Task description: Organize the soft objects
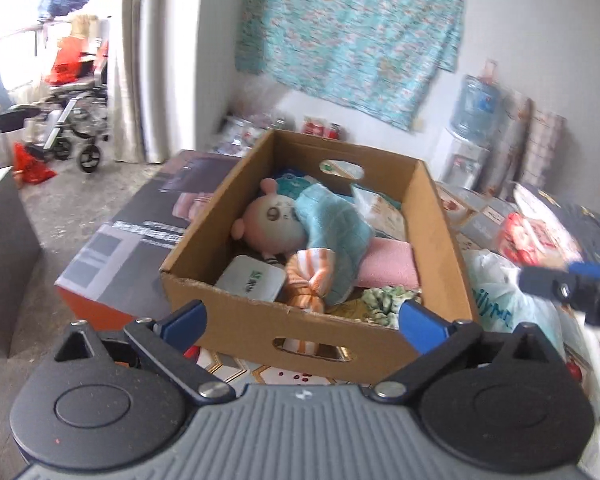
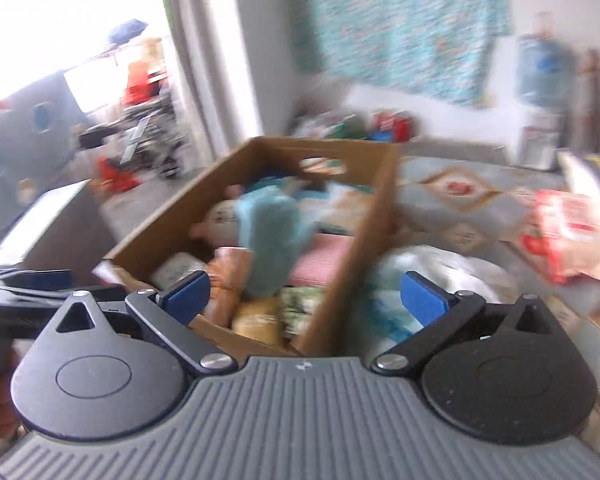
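Beyond left gripper point(image 1: 302, 314), filled box point(image 1: 440, 216)

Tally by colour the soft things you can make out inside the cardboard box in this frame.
Inside the cardboard box, left wrist view:
Pink: 2, the plush doll and the pink folded cloth
Light blue: 1, the towel
Orange striped: 1, the striped cloth
Green patterned: 1, the scrunched fabric
Total: 5
Other contents at the far end are too unclear to count.

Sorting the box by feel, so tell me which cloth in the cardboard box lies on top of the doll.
The light blue towel. It drapes across the pink doll, covering part of its face, whereas the pink towel lies beside the doll, partly under the blue one.
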